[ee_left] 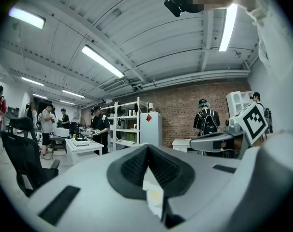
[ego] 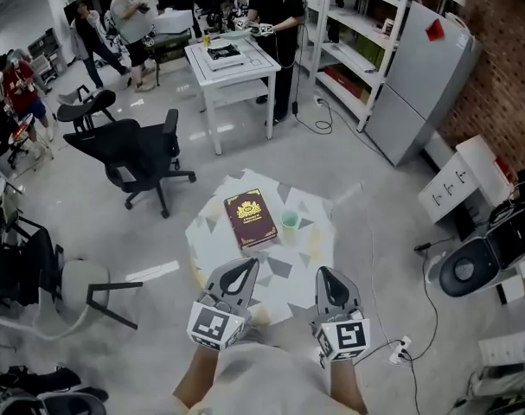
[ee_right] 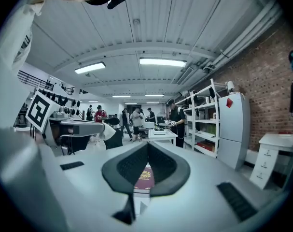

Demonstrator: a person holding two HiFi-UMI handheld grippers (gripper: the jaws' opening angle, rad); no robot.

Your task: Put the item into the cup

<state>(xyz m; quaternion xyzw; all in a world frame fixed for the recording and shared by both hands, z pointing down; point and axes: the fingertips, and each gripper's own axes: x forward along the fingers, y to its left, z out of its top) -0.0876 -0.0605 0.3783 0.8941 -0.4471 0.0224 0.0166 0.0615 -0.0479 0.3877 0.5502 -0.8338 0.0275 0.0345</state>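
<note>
A small table (ego: 208,242) with a patterned cloth stands just ahead of me. On it lie a maroon book (ego: 250,218) and, right beside the book, a pale green cup (ego: 290,223). I see no small loose item on the cloth. My left gripper (ego: 238,271) hovers over the table's near edge, shut with nothing in it. My right gripper (ego: 325,277) is level with it, also shut and empty. In the left gripper view the left gripper (ee_left: 147,147) points into the room. The right gripper (ee_right: 147,145) shows the book (ee_right: 145,178) through the gap under its tips.
A black office chair (ego: 137,154) stands left of the table, and a pale chair (ego: 80,288) nearer me. Behind are a white work table (ego: 232,63) with a person (ego: 275,11) at it, shelving, a grey cabinet (ego: 422,80), a drawer unit (ego: 457,180) and floor cables (ego: 422,292).
</note>
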